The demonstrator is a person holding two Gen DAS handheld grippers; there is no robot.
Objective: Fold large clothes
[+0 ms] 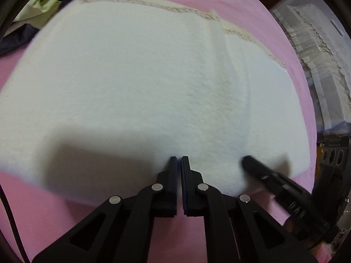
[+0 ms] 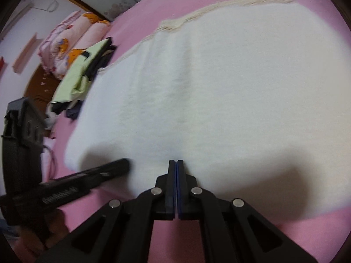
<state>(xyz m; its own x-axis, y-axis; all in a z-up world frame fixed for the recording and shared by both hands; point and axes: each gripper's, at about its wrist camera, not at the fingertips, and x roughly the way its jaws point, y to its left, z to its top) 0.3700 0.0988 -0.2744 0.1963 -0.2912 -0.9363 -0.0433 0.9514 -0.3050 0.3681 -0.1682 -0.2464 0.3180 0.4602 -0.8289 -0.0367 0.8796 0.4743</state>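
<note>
On the pink bedsheet point(image 1: 43, 208), a white fringed blanket point(image 1: 142, 83) spread flat, left gripper point(image 1: 178, 158) and right gripper point(image 2: 176, 161) both closed at its near edge, clothes pile point(image 2: 83, 74) far left.

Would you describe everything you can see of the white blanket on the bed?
The white blanket looks thick, soft and fleecy, with a beige fringed trim along its far edge. It lies folded in layers on the pink bedsheet, one layer's edge forming a step across the top. Both grippers meet its near edge: the left gripper and the right gripper have their jaws shut there, apparently pinching the fabric. A pile of green and dark clothes lies at its far-left corner.
</note>
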